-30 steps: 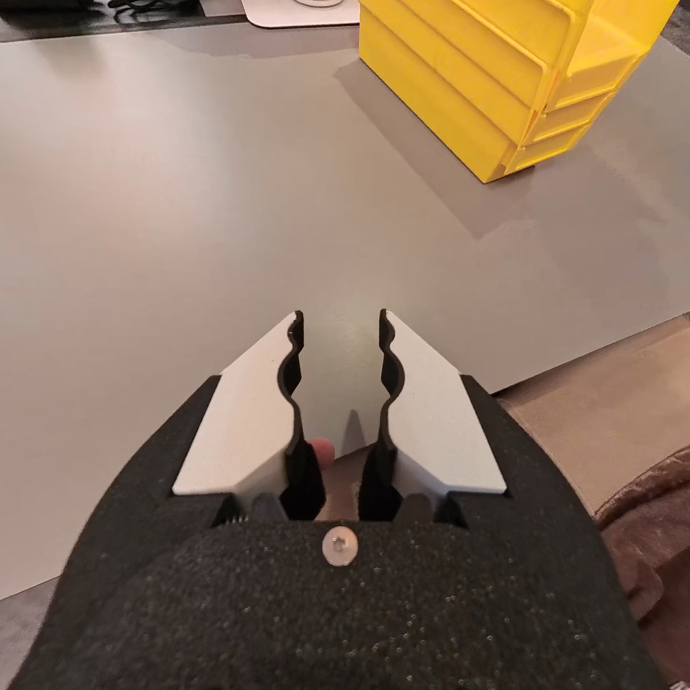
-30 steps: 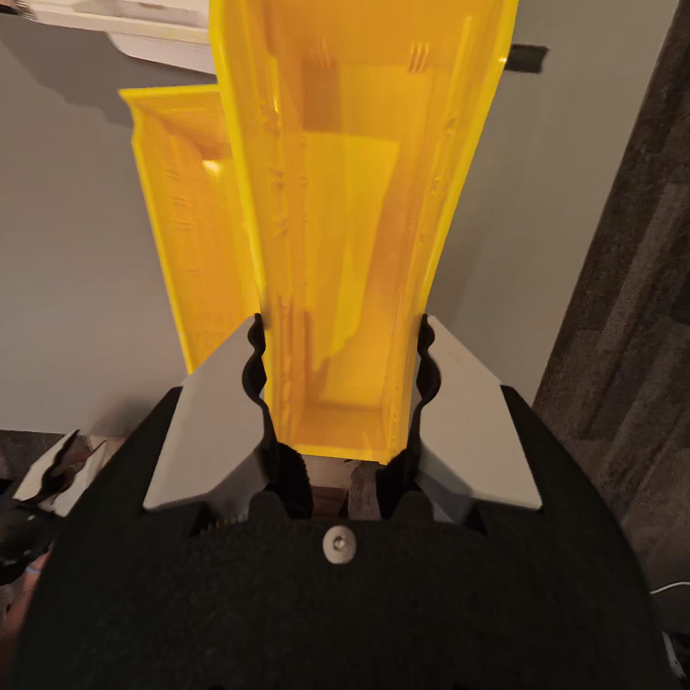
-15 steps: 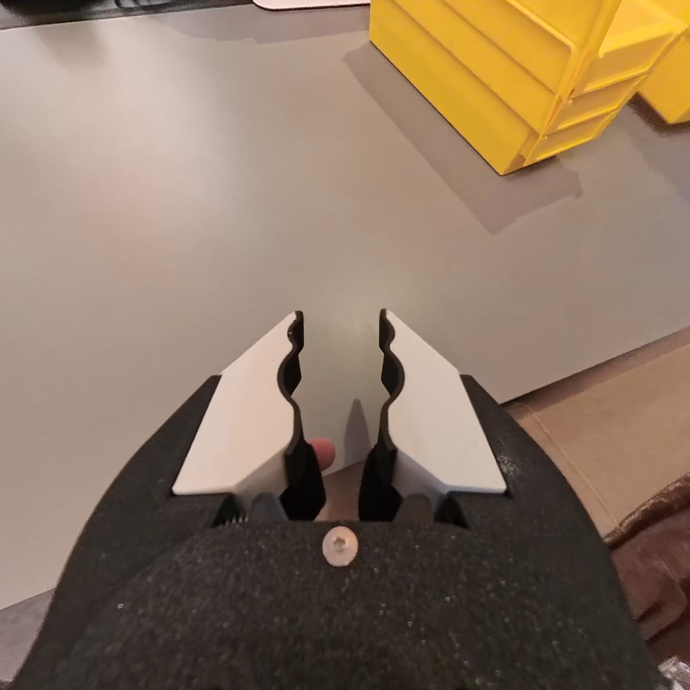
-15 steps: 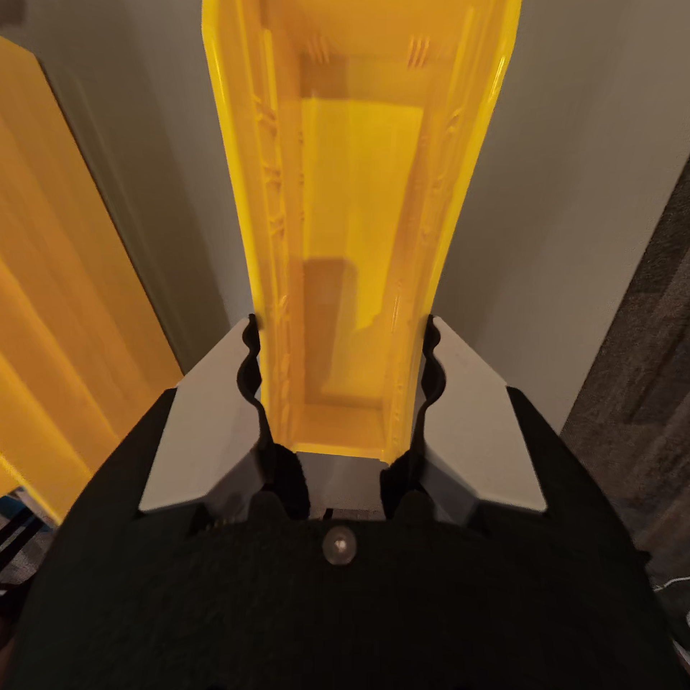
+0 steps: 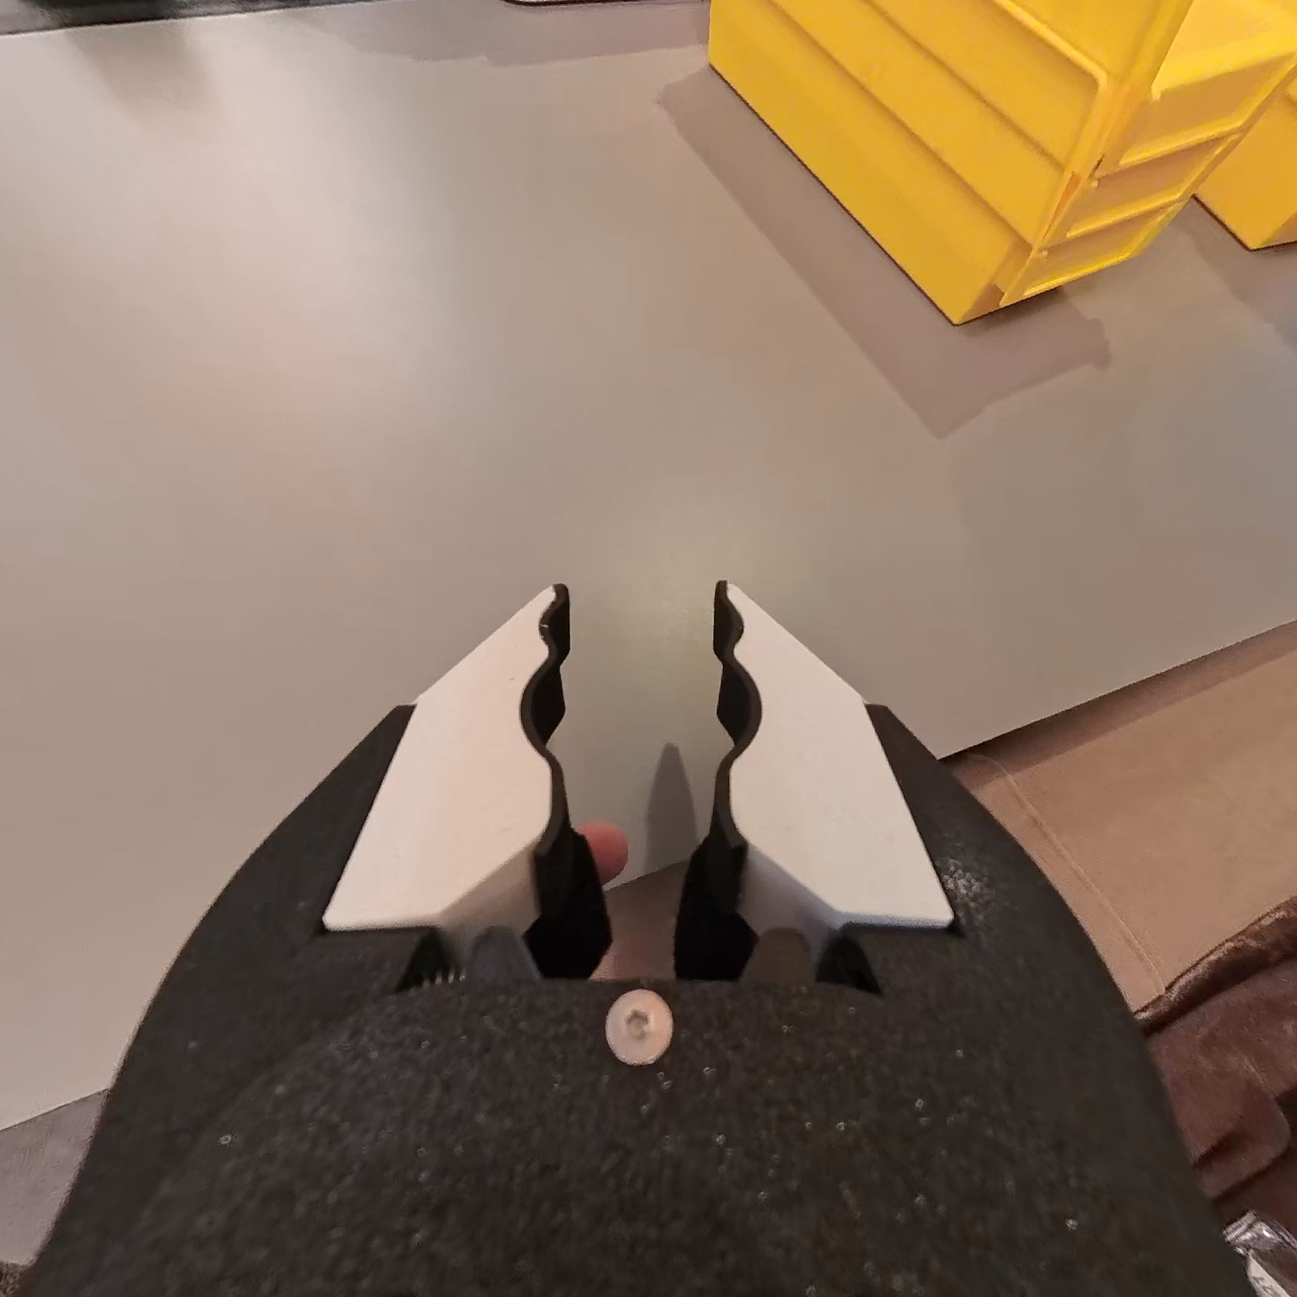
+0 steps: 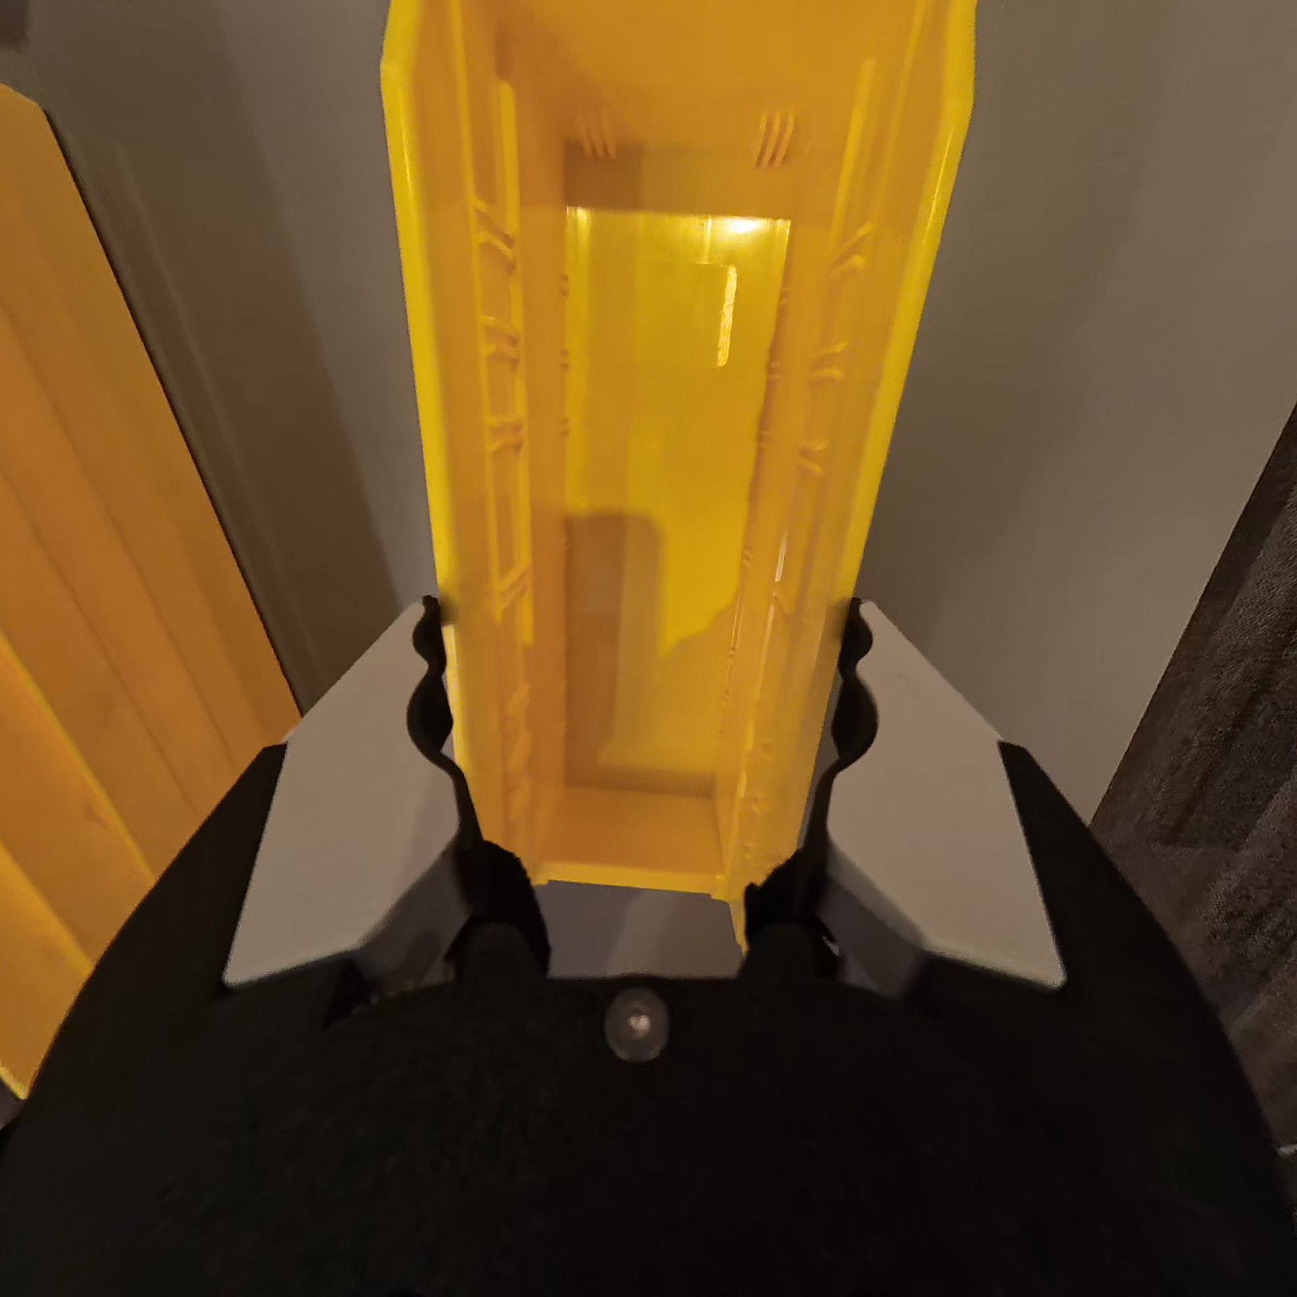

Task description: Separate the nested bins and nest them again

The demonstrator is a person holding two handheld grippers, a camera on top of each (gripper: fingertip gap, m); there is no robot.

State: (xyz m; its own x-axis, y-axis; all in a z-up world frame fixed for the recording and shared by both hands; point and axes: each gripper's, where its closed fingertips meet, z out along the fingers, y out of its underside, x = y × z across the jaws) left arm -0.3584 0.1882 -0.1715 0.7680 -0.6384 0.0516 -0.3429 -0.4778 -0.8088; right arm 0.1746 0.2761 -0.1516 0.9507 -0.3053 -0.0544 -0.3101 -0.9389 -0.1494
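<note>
Right gripper (image 6: 642, 617) clamps the single yellow bin (image 6: 674, 435) across its side walls, near the desk's (image 5: 351, 351) right edge. Left gripper (image 5: 640, 596) open, empty. Nested stack (image 5: 968, 140) at far edge. Set bin flat; release only once seated.

Grey table (image 5: 351, 351), dark carpet (image 6: 1207, 702), brown fabric (image 5: 1249, 1018)

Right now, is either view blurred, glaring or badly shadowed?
Left wrist view: sharp, evenly lit, soft sheen on the table, a crisp shadow beside the stacked bins. Right wrist view: dimmer, slightly soft, a small bright glint inside the held bin.
</note>
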